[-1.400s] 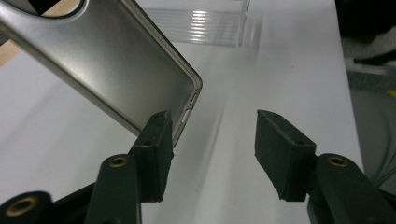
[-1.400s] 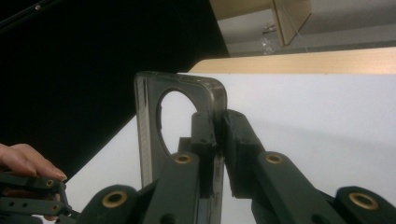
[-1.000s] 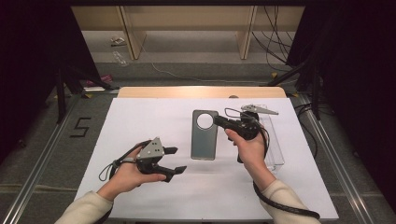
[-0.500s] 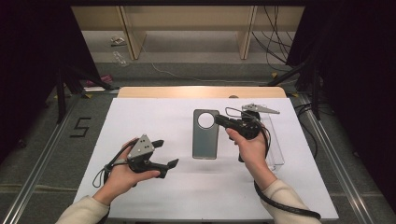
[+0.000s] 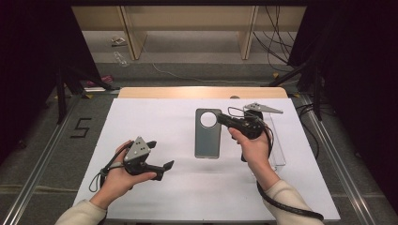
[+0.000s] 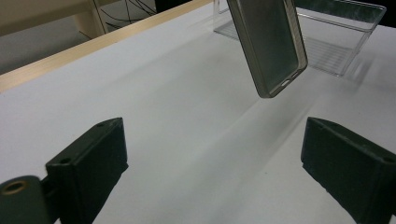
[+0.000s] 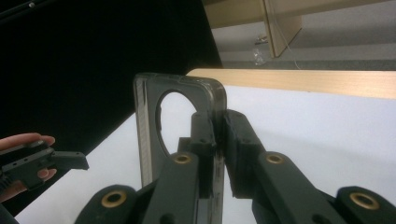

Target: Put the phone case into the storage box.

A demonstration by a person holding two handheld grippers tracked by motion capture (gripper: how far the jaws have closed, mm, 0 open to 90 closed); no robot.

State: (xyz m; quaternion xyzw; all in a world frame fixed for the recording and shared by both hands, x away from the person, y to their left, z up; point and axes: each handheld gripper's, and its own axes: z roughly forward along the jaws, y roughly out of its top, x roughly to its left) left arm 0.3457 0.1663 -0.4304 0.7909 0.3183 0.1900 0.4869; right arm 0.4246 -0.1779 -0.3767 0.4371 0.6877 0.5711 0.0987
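A grey translucent phone case (image 5: 208,136) with a round camera hole hangs above the white table, lifted off its surface. My right gripper (image 5: 220,120) is shut on the case's long edge near the hole. In the right gripper view the two jaws pinch the rim of the case (image 7: 149,121) at the gripper's tip (image 7: 218,123). My left gripper (image 5: 159,155) is held low at the front left, open and with nothing in it. In the left gripper view the case (image 6: 268,42) floats ahead, beyond the wide gap of the left gripper (image 6: 212,135).
A clear plastic tray (image 5: 278,140) lies on the white table (image 5: 155,117) under my right hand, seen too as the tray (image 6: 345,28) behind the case. A wooden strip (image 5: 202,92) borders the far edge. Dark curtains stand on both sides.
My left gripper has drifted a little to the left. The right gripper and the case have hardly moved.
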